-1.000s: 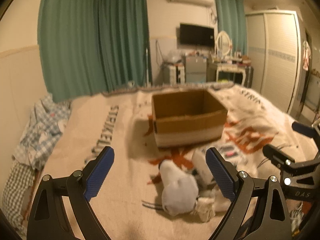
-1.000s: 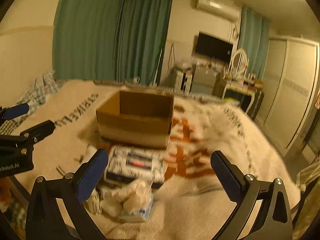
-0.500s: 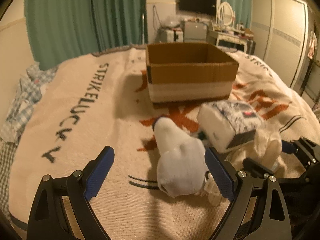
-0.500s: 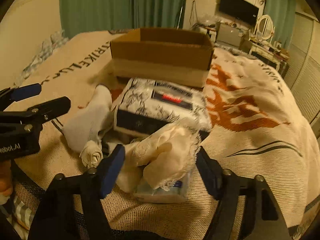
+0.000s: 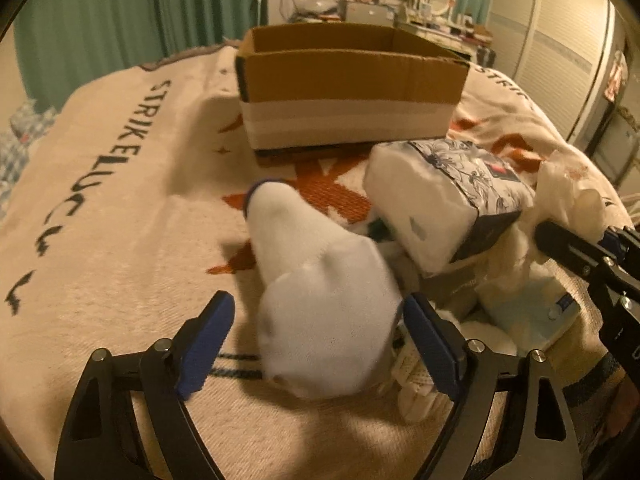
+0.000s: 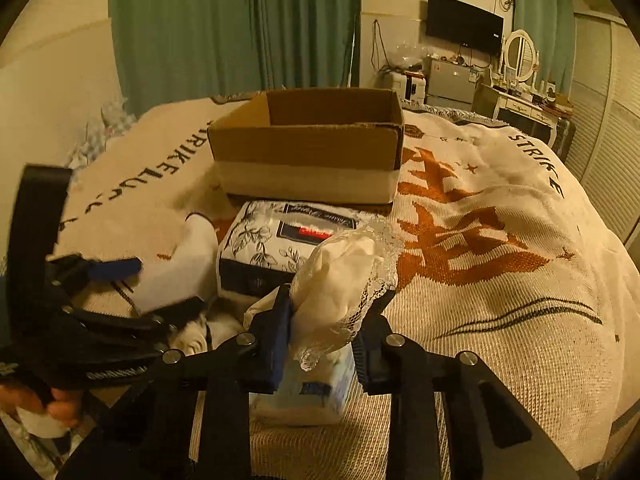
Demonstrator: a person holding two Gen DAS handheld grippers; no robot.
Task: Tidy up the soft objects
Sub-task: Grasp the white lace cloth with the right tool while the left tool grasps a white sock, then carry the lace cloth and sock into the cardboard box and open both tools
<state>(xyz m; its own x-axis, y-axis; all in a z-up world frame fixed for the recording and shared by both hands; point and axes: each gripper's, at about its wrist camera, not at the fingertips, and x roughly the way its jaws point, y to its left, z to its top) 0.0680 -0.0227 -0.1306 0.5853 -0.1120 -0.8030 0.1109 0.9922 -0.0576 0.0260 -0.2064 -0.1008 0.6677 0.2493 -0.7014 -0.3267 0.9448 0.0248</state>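
A white sock (image 5: pixel 320 300) lies on the bed between the open jaws of my left gripper (image 5: pixel 320 328), its toe end near the pads. The sock also shows in the right wrist view (image 6: pixel 180 268). My right gripper (image 6: pixel 324 320) is shut on a cream lace cloth (image 6: pixel 348 272), which also shows in the left wrist view (image 5: pixel 568 192). A floral tissue pack (image 6: pixel 280 248) lies behind the cloth. An open cardboard box (image 5: pixel 348 80) stands further back on the blanket, also seen in the right wrist view (image 6: pixel 312 144).
A small pale blue packet (image 6: pixel 312 392) lies under the lace cloth. A rolled white item (image 5: pixel 416 384) lies by the left gripper's right finger. The bed blanket (image 6: pixel 500 280) extends to the right. Checked bedding (image 5: pixel 16 140) lies at the far left.
Both grippers have moved down and forward to the pile. The right gripper has closed on the lace cloth. The left gripper's jaws now straddle the sock.
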